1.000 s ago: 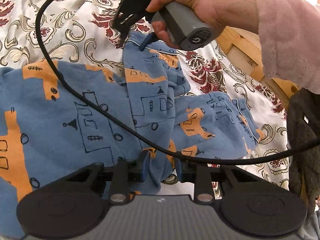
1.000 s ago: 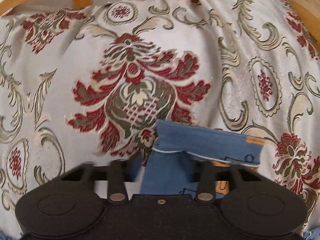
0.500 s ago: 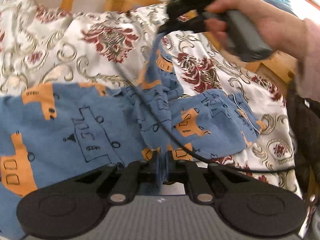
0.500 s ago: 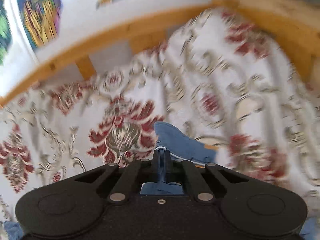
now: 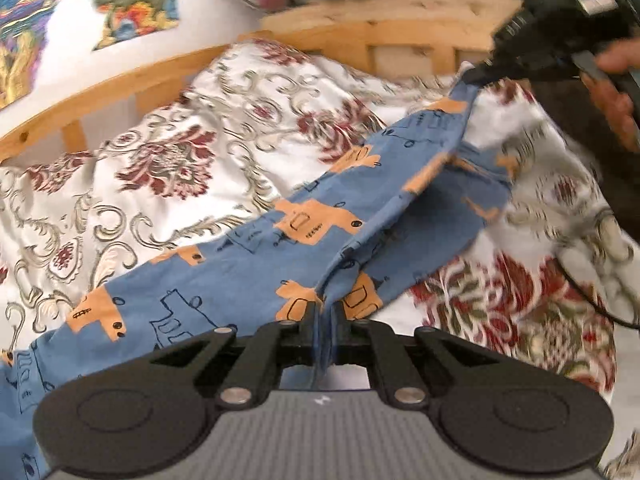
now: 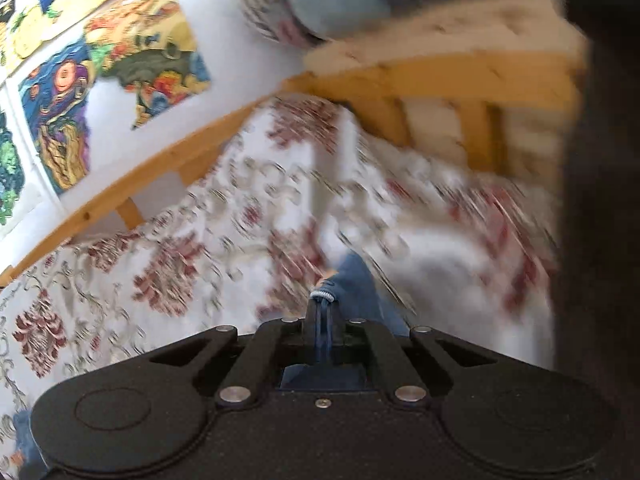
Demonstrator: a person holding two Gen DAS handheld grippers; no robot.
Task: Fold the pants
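Pants, blue with orange print, stretched over bed; my left gripper jaws clamp fabric lower centre, my right gripper jaws clamp hem, upper right.

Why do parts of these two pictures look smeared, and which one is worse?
Left wrist view: the pants near the left gripper are fairly sharp; the right edge, with the right gripper and bedspread, is streaked. Right wrist view: worse, the bedspread smears diagonally, only the right gripper stays crisp. Both views bend the wooden bed rail.
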